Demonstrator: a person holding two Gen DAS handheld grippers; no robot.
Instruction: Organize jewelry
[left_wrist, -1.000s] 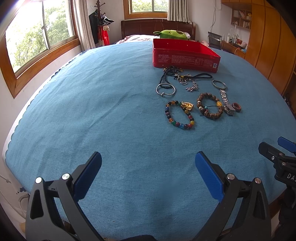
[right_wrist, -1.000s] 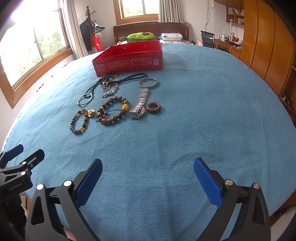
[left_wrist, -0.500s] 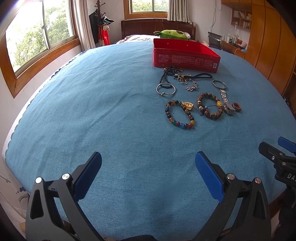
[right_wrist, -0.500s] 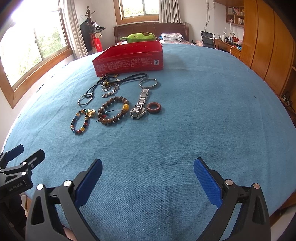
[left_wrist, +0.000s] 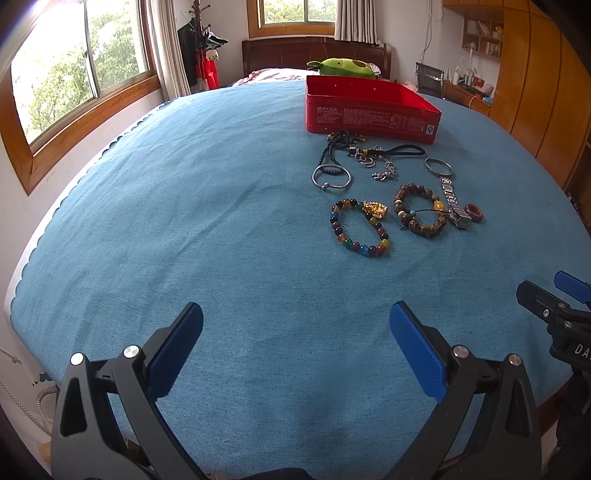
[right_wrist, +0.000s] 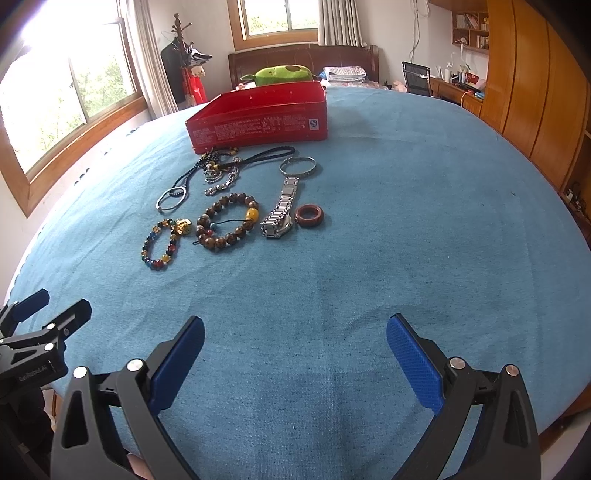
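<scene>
Two beaded bracelets (right_wrist: 225, 221), two metal bangles (right_wrist: 297, 165), one watch (right_wrist: 280, 214), one red-brown ring (right_wrist: 309, 216) and a tangle of cords (right_wrist: 229, 164) lie on the blue worktop (right_wrist: 406, 221) just before one red tin (right_wrist: 258, 118) — none inside. Left gripper (left_wrist: 295, 343) and right gripper (right_wrist: 295, 347) hover at the near edge, jaws apart, empty; bare cloth lies between.

Daylight pours through the wood-framed window (left_wrist: 74, 74) on the left, trees green outside (quite bright, almost blown out). A second window (right_wrist: 280, 18) sits above the dark headboard (right_wrist: 303, 61). Wooden wardrobes (right_wrist: 535, 81) line the right wall, a coat stand (left_wrist: 199, 44) fills the corner.
</scene>
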